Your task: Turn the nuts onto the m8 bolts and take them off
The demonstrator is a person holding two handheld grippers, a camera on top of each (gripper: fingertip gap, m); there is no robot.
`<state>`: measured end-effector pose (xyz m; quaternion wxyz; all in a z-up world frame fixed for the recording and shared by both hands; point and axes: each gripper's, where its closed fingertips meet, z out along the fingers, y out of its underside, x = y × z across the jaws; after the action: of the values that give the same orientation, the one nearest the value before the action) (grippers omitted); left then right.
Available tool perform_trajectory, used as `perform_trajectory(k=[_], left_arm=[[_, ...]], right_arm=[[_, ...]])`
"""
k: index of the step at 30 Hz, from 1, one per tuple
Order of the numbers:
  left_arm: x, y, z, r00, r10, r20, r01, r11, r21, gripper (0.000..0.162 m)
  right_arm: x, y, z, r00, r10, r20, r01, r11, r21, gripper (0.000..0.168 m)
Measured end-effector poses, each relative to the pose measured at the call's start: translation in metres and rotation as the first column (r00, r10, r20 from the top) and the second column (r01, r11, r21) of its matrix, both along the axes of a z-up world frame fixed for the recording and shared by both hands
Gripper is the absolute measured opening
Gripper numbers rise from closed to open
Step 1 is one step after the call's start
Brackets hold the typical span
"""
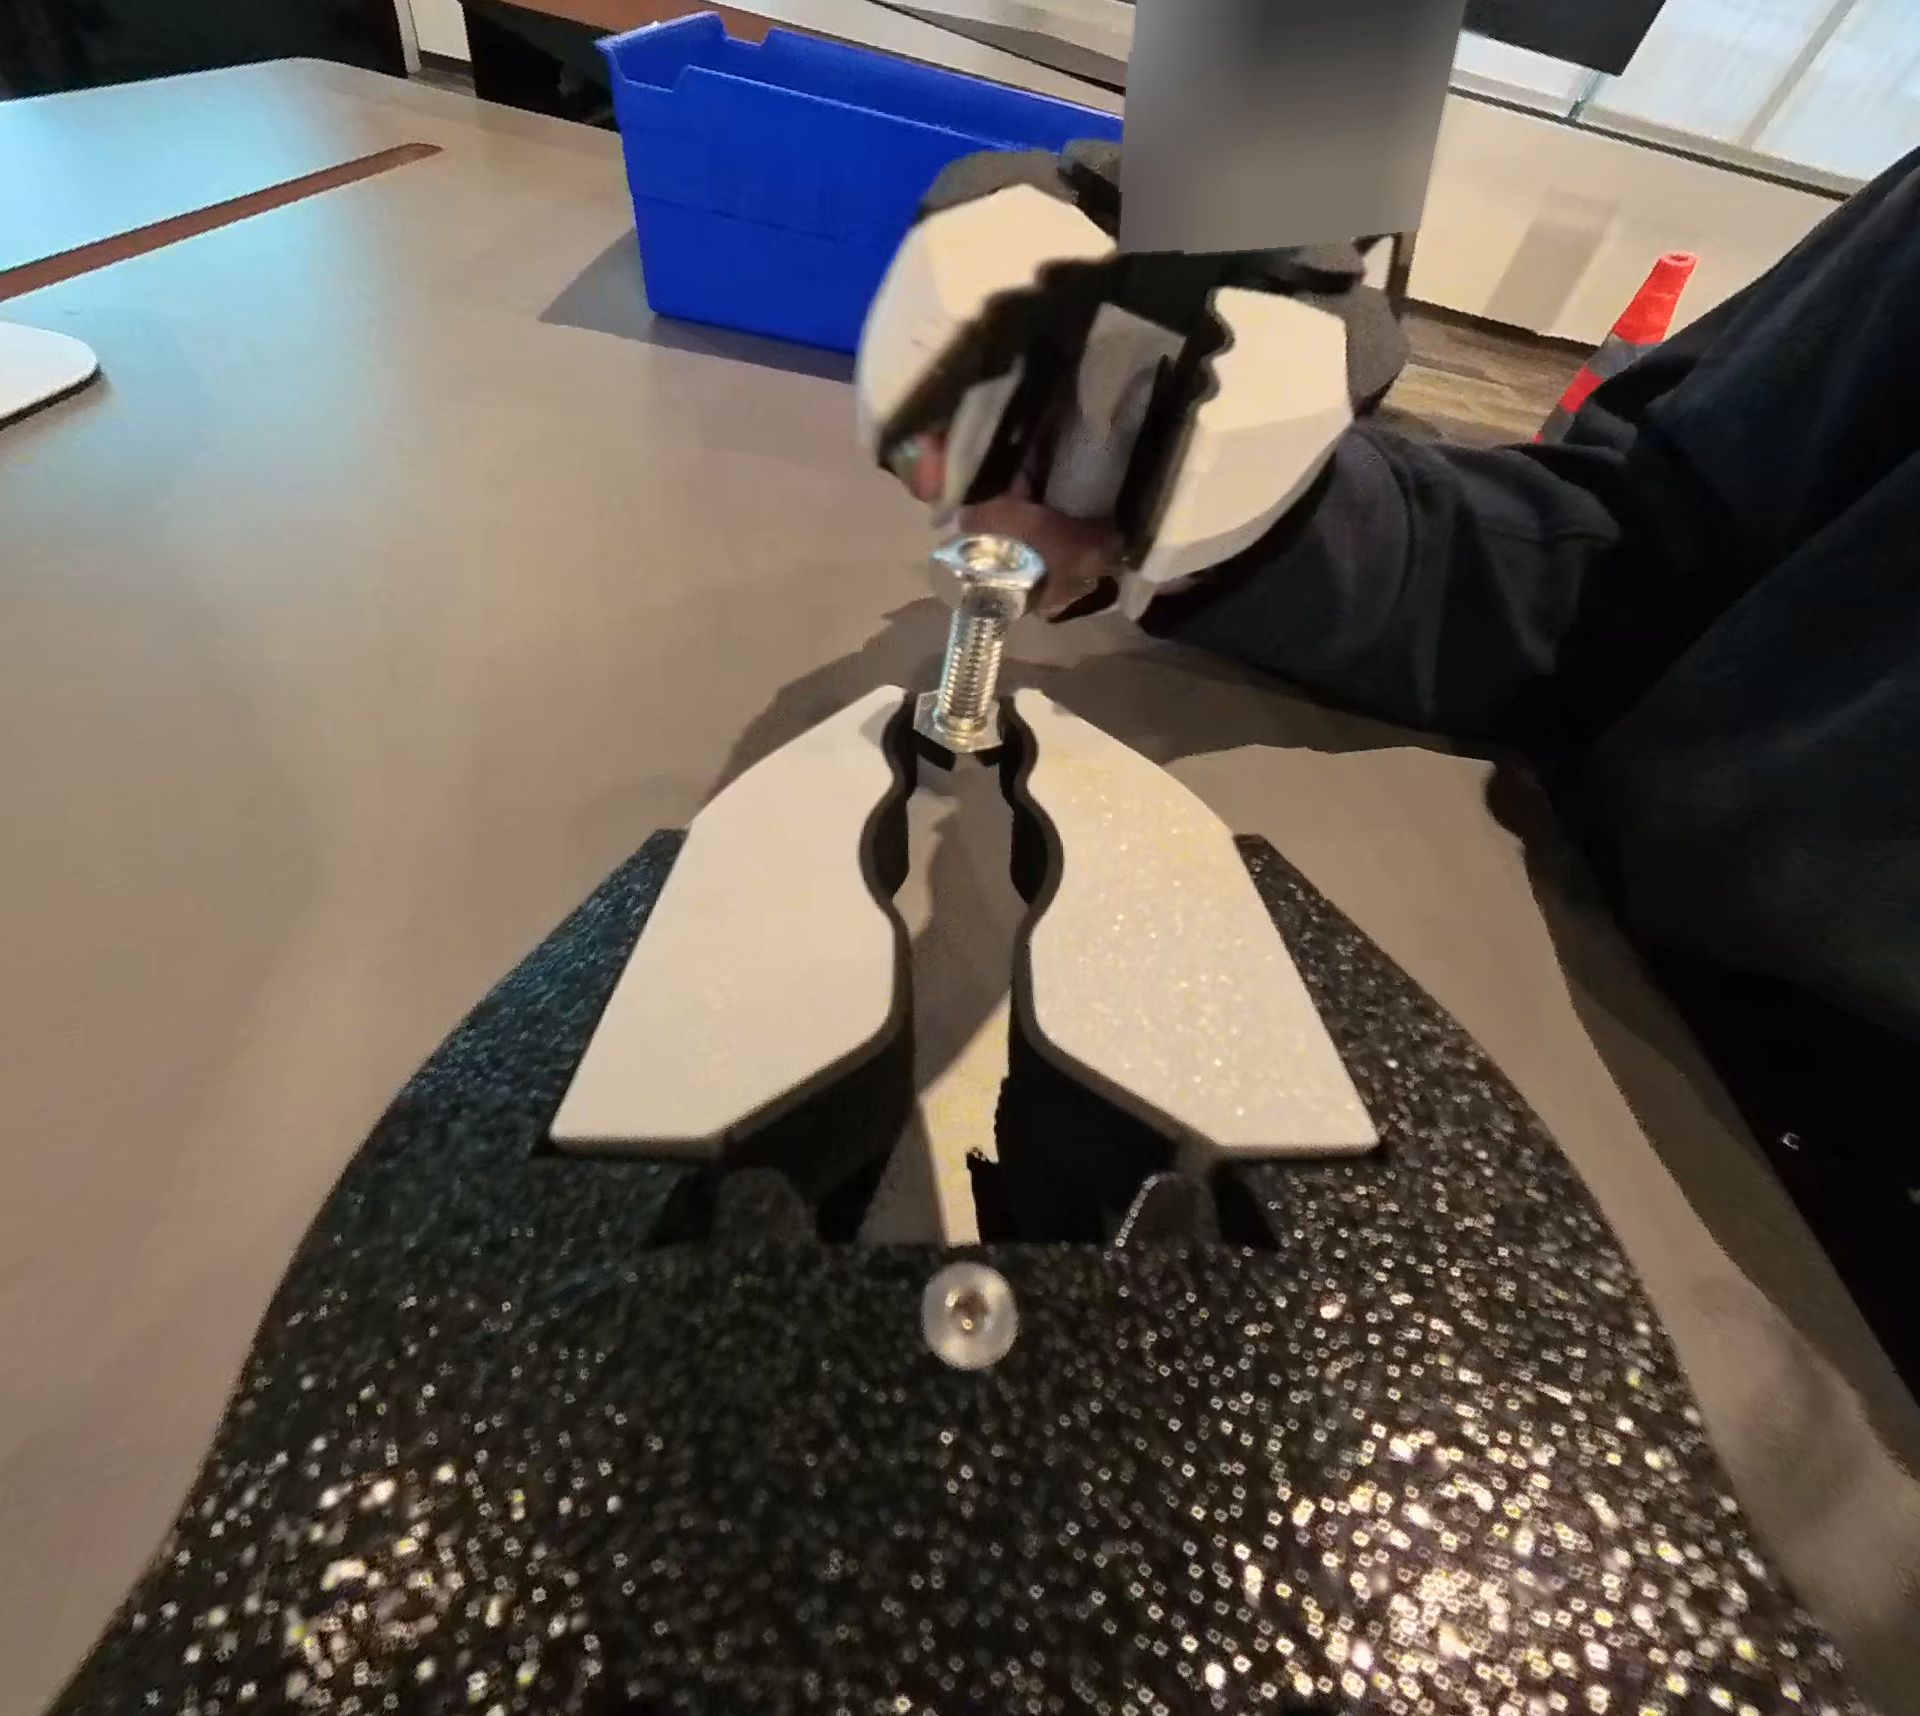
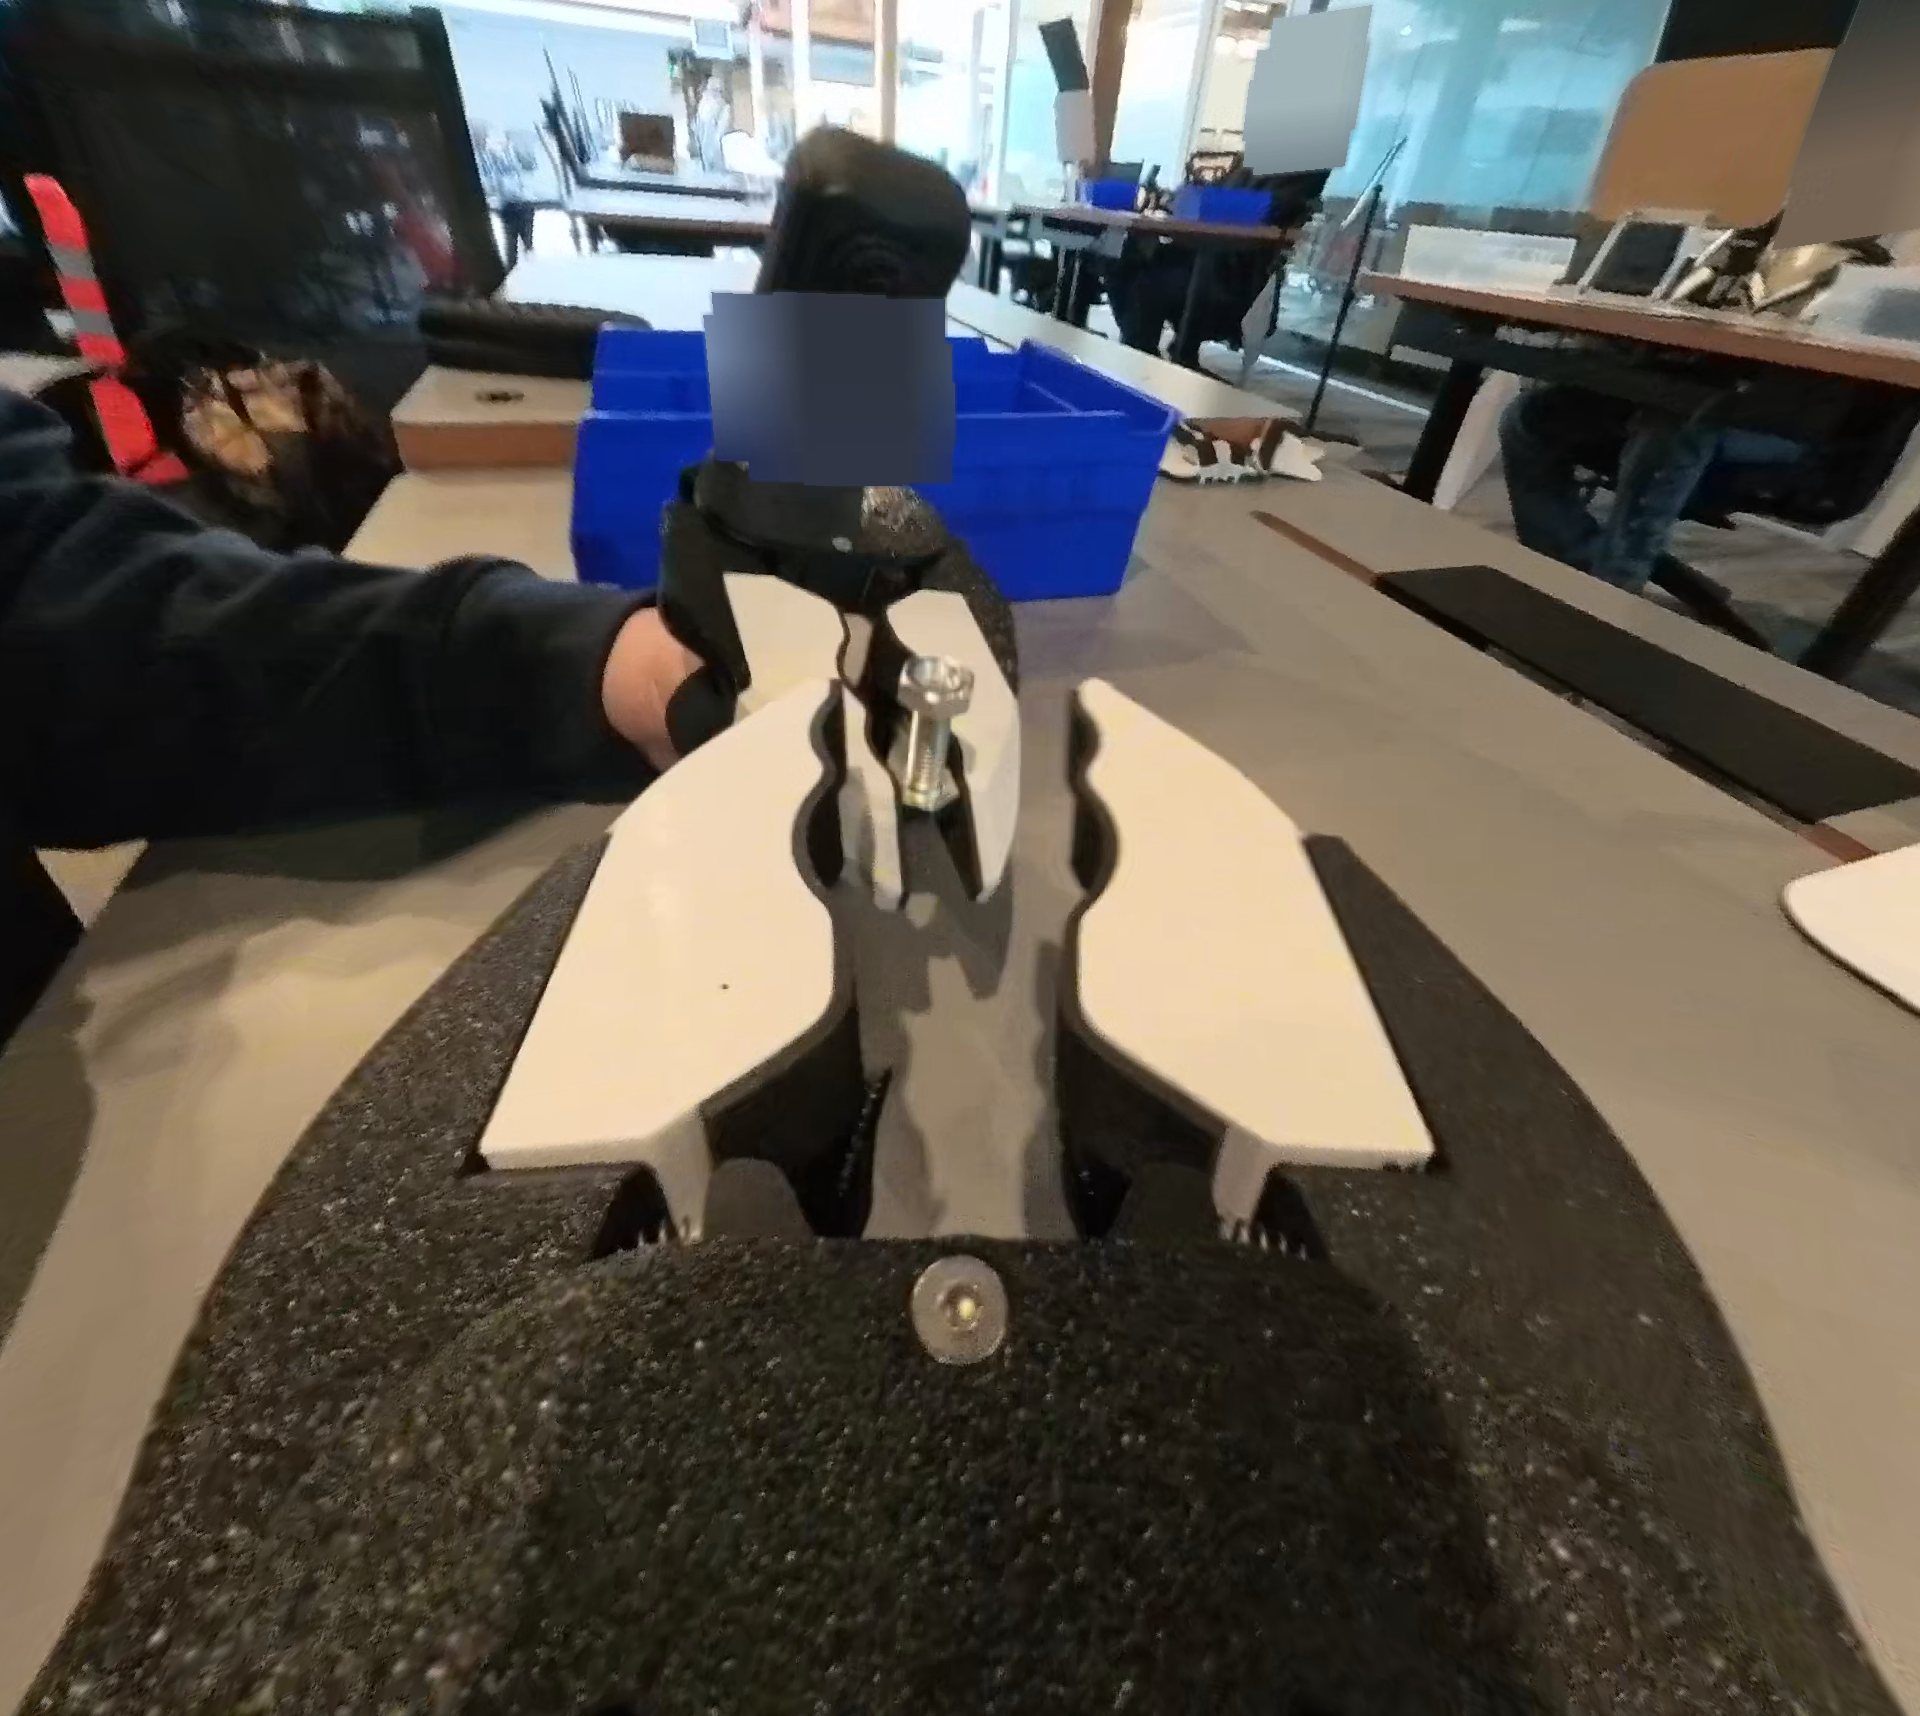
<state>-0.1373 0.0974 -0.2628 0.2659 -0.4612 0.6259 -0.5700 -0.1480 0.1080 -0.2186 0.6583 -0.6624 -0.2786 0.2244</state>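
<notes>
A silver M8 bolt (image 1: 966,664) stands upright, head (image 1: 987,570) on top, with a hex nut (image 1: 956,736) at its lower end. My left gripper (image 1: 956,741) is shut on the nut and holds the bolt above the grey table (image 1: 364,627). My right gripper (image 1: 1049,513) is open just behind the bolt head and not touching it. In the right wrist view, the right gripper (image 2: 951,710) is open, with the bolt head (image 2: 935,684) between its fingertips. The left gripper (image 2: 935,845) faces it and clamps the nut (image 2: 928,796).
A blue plastic bin (image 1: 831,212) stands on the table behind the grippers; it also shows in the right wrist view (image 2: 1039,503). A white flat object (image 2: 1860,928) lies at the table edge. A black strip (image 2: 1662,700) crosses the table. Dark sleeves reach in from the sides. My hands' fingertips stand some 5 cm from each other.
</notes>
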Motion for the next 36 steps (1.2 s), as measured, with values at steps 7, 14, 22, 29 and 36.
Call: perform_trajectory(k=[7, 14, 22, 29, 36], left_arm=[[-0.003, -0.024, -0.004, 0.992, -0.123, -0.016, 0.123, 0.992, 0.029, 0.014], [-0.005, -0.028, -0.004, 0.987, -0.159, -0.020, 0.159, 0.987, 0.012, 0.014], [-0.008, -0.017, 0.009, 0.990, -0.134, 0.049, 0.138, 0.986, -0.088, 0.014], [-0.007, -0.034, -0.004, 0.979, -0.200, -0.031, 0.199, 0.980, -0.017, 0.014], [-0.008, -0.025, 0.007, 0.984, -0.173, 0.026, 0.175, 0.980, -0.090, 0.014]], right_arm=[[-0.034, -0.011, -0.005, 0.982, 0.184, -0.048, -0.186, 0.982, -0.039, 0.061], [-0.044, -0.020, -0.007, 0.966, 0.257, -0.027, -0.258, 0.965, -0.045, 0.059], [-0.014, -0.017, 0.007, 0.983, 0.170, -0.061, -0.170, 0.985, 0.009, 0.054], [-0.048, -0.019, -0.009, 0.966, 0.259, -0.024, -0.260, 0.965, -0.036, 0.066], [-0.018, -0.028, -0.002, 0.956, 0.280, -0.082, -0.287, 0.954, -0.086, 0.045]])
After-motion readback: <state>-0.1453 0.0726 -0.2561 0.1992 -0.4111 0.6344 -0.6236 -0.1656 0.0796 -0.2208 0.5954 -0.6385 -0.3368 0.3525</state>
